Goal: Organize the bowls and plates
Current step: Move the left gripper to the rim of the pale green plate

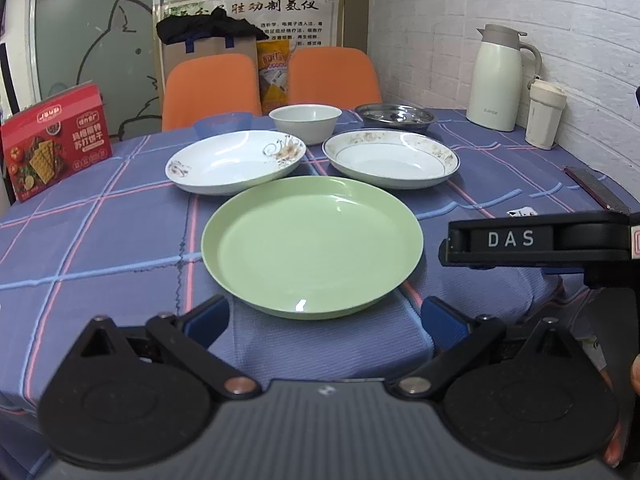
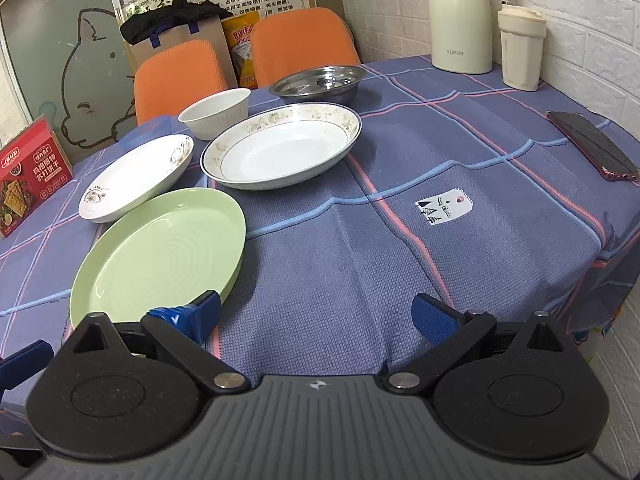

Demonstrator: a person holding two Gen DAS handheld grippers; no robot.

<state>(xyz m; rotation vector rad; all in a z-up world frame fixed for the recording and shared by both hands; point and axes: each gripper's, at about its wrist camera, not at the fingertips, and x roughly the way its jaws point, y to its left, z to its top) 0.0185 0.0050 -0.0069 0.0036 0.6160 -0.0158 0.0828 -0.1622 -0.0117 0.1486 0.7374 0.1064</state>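
Beside the green plate [image 2: 160, 248], red box [image 1: 56, 140], thermos [image 2: 460, 16], phone [image 2: 592, 146]

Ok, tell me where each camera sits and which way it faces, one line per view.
Left wrist: on the left gripper, low at the table's near edge, facing the green plate; its open fingers, the right gripper and fingertips show.
Right wrist: on the right gripper, further right, facing bare tablecloth; its open fingers show.
Shared: green plate, both white plates, bowls, kettle.

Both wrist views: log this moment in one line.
left gripper open, facing green plate | right gripper open, empty | dishes unstacked
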